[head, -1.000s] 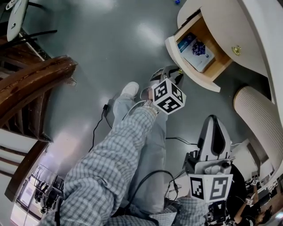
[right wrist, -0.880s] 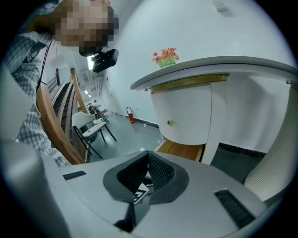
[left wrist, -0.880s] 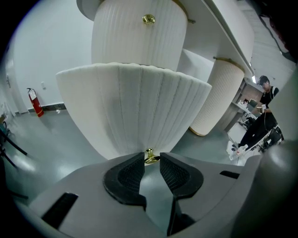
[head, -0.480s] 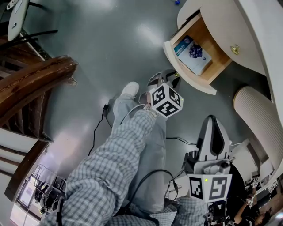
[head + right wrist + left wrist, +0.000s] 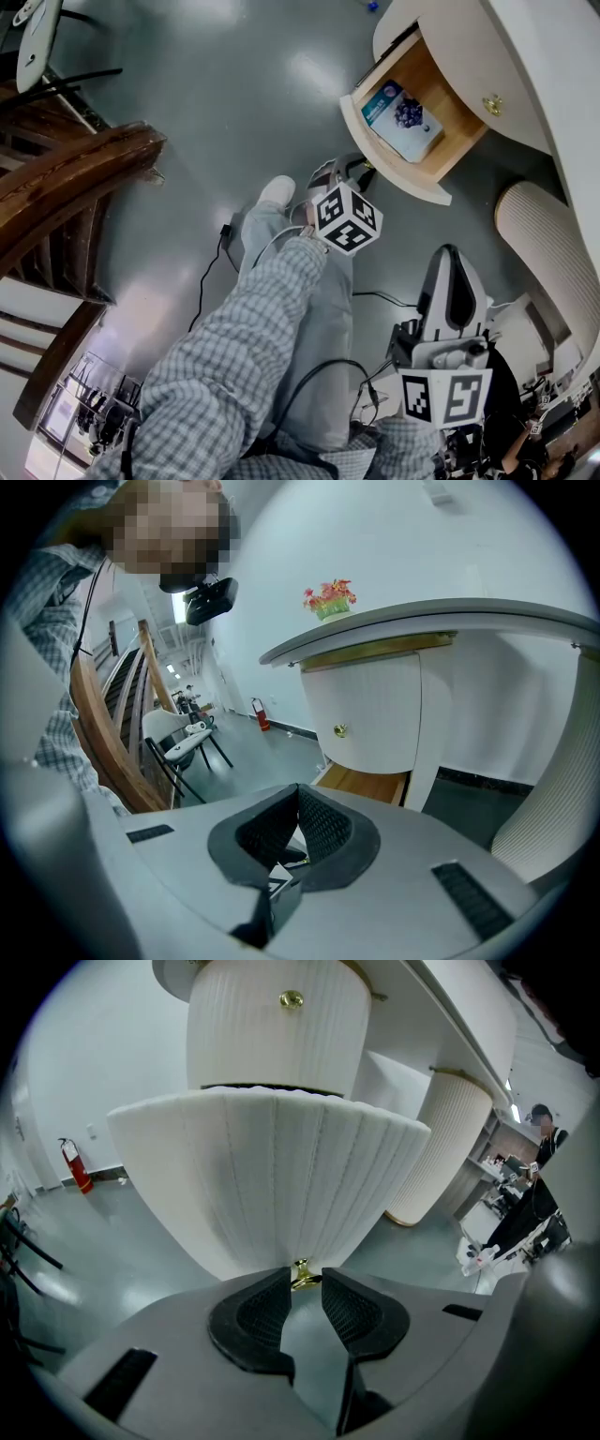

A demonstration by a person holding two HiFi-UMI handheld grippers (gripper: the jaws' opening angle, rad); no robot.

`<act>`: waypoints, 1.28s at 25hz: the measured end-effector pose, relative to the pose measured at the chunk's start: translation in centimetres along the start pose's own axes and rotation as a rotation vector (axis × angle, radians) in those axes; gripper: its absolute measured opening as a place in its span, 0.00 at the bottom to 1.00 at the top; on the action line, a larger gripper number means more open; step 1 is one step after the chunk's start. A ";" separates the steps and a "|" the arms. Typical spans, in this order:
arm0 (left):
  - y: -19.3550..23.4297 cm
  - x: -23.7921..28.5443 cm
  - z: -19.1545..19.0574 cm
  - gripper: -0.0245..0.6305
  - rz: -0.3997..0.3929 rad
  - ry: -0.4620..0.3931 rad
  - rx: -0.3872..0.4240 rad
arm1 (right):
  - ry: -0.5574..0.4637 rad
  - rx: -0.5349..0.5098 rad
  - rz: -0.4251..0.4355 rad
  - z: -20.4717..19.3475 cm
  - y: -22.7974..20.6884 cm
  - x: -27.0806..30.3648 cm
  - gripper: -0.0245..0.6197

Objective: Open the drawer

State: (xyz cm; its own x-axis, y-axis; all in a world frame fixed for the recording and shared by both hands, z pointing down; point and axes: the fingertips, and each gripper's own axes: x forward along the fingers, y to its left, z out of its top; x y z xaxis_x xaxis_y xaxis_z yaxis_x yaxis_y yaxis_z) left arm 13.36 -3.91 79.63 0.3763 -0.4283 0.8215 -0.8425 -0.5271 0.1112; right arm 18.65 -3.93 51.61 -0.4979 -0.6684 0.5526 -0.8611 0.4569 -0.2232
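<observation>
Clamping on a small brass knob [image 5: 301, 1276], the left gripper [image 5: 302, 1283] has its two black pads drawn in close, one on each side of the knob, with a narrow gap running back behind it. The knob sits at the lower middle of the drawer [image 5: 272, 1176], whose fluted white front bulges toward that gripper's camera. Above it is a second fluted front, closed, with its own upper knob [image 5: 292, 999].

From the head view the drawer stands pulled out of the rounded white cabinet [image 5: 487, 56], its wooden inside open to sight. A blue and white booklet [image 5: 398, 114] lies flat on the drawer's floor. The left gripper is right at the drawer's curved front edge, at the end of a checked sleeve [image 5: 234, 375].

The right gripper [image 5: 298, 794] has its pads closed tip to tip. It is held well apart from the drawer, low in the head view, pointing toward the cabinet. Its own view shows the cabinet's white front, the drawer's wooden inside below it, and red and yellow flowers [image 5: 329, 597] on the top. A fluted white column [image 5: 544, 253] stands beside the cabinet on the grey floor [image 5: 234, 94].
</observation>
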 end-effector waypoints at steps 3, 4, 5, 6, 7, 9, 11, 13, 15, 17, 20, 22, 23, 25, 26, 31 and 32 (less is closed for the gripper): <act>0.0 0.0 0.0 0.20 0.001 0.001 -0.021 | 0.000 0.000 -0.003 0.3 -0.1 0.2 0.05; 0.0 -0.1 -0.1 0.20 0.002 0.003 -0.031 | -0.001 0.001 -0.004 0.4 -0.1 0.2 0.05; 0.0 -0.2 -0.2 0.20 0.003 0.006 -0.038 | -0.002 0.001 -0.004 0.4 0.0 0.2 0.05; 0.1 -0.2 -0.3 0.20 0.002 0.012 -0.039 | -0.003 0.001 -0.004 0.5 0.1 0.2 0.05; 0.2 -0.2 -0.3 0.21 -0.003 0.018 -0.039 | -0.004 0.000 -0.004 0.5 0.1 0.2 0.05; 0.2 -0.2 -0.5 0.21 -0.020 0.035 -0.046 | -0.004 0.000 -0.006 0.5 0.2 0.1 0.05; 0.2 -0.6 -0.8 0.22 -0.031 0.049 -0.065 | -0.005 0.000 -0.011 0.7 0.2 0.1 0.05; 0.5 -1.3 -0.9 0.20 -0.024 0.058 -0.075 | -0.013 0.000 -0.014 1.3 0.3 0.0 0.05; 0.8 -2.4 -0.8 0.10 -0.009 0.056 -0.072 | -0.021 -0.001 -0.014 1.9 0.6 0.0 0.05; 1.2 -3.6 -0.7 0.05 -0.012 0.041 -0.069 | -0.029 -0.002 -0.018 2.6 0.9 -0.1 0.05; 1.8 -5.3 -0.7 0.05 -0.039 0.039 -0.059 | -0.047 -0.001 -0.029 3.7 1.4 -0.4 0.05; 2.1 -6.6 -0.3 0.05 -0.058 0.047 -0.033 | -0.058 0.001 -0.038 4.4 1.6 -0.8 0.05; 2.1 -7.4 0.0 0.05 -0.068 0.050 -0.017 | -0.061 0.004 -0.042 4.7 1.8 -1.1 0.05; 2.0 -9.3 0.6 0.04 -0.084 0.054 0.013 | -0.062 0.006 -0.046 5.4 2.3 -1.8 0.05; 1.9 -10.3 1.0 0.04 -0.090 0.054 0.027 | -0.064 0.004 -0.047 5.8 2.6 -2.3 0.05; 1.3 -15.0 3.9 0.04 -0.119 0.049 0.072 | -0.083 -0.005 -0.063 8.3 3.4 -4.3 0.05; 1.2 -16.0 4.6 0.04 -0.124 0.043 0.081 | -0.088 -0.005 -0.067 8.8 3.5 -4.6 0.05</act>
State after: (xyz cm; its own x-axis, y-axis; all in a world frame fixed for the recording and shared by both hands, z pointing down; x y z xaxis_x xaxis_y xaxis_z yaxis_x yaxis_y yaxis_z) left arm 8.09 -1.11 64.03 0.4572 -0.3257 0.8276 -0.7563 -0.6320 0.1690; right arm 17.01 -4.41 41.20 -0.4465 -0.7463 0.4936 -0.8923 0.4122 -0.1841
